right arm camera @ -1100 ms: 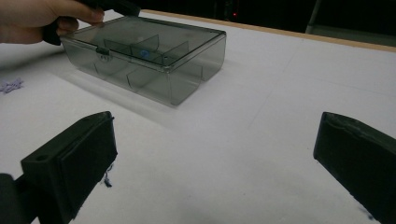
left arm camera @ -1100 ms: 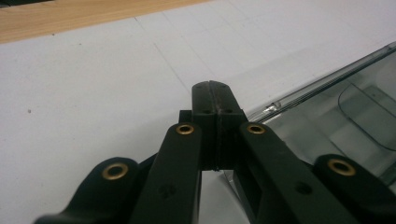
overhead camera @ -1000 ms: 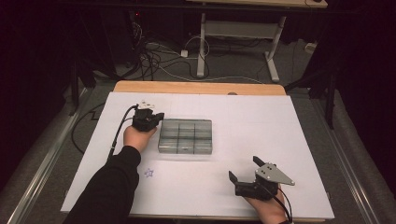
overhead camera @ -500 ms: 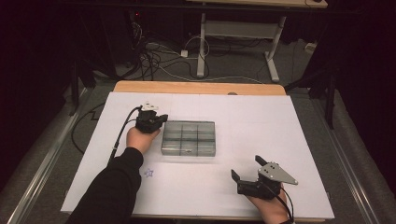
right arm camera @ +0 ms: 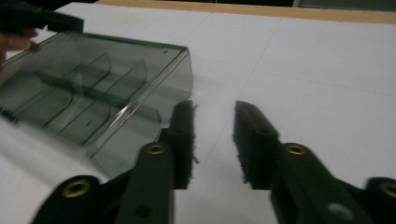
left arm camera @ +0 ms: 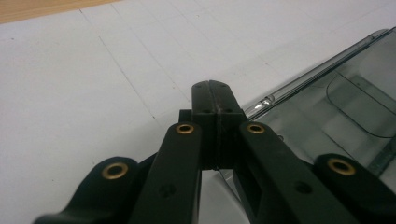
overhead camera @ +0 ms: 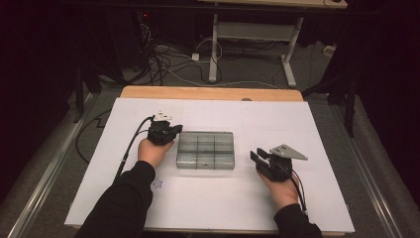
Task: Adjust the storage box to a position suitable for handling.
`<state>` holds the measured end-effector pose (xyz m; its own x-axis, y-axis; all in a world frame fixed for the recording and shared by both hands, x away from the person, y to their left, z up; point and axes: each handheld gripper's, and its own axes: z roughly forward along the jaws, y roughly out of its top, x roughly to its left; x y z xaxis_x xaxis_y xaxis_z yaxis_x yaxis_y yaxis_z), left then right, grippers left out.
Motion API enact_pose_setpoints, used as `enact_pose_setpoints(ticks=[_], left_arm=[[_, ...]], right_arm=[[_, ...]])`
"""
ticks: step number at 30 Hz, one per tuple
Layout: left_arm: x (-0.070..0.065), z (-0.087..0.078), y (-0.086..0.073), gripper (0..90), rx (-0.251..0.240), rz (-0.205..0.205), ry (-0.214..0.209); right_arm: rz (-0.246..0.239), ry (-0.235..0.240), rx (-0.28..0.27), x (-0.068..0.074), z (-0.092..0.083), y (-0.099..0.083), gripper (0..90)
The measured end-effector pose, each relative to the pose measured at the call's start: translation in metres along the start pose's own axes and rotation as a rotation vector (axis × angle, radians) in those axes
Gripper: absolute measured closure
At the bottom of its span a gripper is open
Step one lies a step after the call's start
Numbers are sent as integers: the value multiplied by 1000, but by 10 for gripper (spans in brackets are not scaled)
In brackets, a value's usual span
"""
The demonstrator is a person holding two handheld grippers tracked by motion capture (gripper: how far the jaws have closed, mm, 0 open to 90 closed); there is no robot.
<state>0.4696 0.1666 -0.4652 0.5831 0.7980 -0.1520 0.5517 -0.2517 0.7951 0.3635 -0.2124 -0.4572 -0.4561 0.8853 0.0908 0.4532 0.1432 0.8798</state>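
Since the earlier frames, the clear plastic box (overhead camera: 205,150) has been shifted to the right across the white sheet (overhead camera: 297,119), and the right gripper (overhead camera: 256,157) has been brought closer to its right end, while the left gripper (overhead camera: 175,130) has travelled along with the box's left far corner. The box is seen near the middle of the sheet, lying flat; it is a shallow, smoke-tinted, transparent rectangle with a closed lid, divided by thin walls into a grid of compartments, with curved partitions visible through the glossy plastic in the right gripper view (right arm camera: 93,88). At its left far corner the left gripper is held by a hand (overhead camera: 153,151); in the left gripper view its black matte jaws are pressed together with nothing between them, their tips (left arm camera: 215,100) just beside the box's shiny rim (left arm camera: 327,102); whether they touch it cannot be told. Brass-coloured rivets are seen on the jaw arms. The right gripper, topped by a grey three-cornered plate (overhead camera: 288,151), is held with its jaws apart (right arm camera: 214,140), just beside the box's right near corner, the pads showing a rough, fibrous edge. The sheet is spread over a table with a light wooden edge (overhead camera: 208,92), and dark cables (overhead camera: 168,64) are seen on the floor beyond.
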Motion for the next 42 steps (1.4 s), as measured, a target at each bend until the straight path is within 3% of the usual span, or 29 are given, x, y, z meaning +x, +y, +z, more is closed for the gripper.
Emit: enact_pose_setpoints(ticks=[1, 4, 8, 14, 21, 39, 42], left_arm=[[0, 0, 0, 883, 0, 4, 3], [0, -2, 0, 883, 3, 10, 1], [0, -2, -1, 883, -3, -6, -3], [-1, -2, -1, 883, -2, 5, 12], [-4, 1, -1, 884, -6, 4, 8], [-10, 4, -1, 884, -3, 7, 7], [-10, 3, -1, 883, 0, 10, 6]], right_arm=[[16, 1, 3, -2, 7, 4, 789], [-10, -6, 4, -1, 24, 15, 899], [-29, -15, 10, -1, 46, 29, 900], [-47, -18, 33, -3, 76, 39, 900], [-76, -18, 38, 2, 97, 44, 900], [-156, 1, 53, 8, 107, 49, 900], [-140, 10, 56, 7, 107, 48, 900]])
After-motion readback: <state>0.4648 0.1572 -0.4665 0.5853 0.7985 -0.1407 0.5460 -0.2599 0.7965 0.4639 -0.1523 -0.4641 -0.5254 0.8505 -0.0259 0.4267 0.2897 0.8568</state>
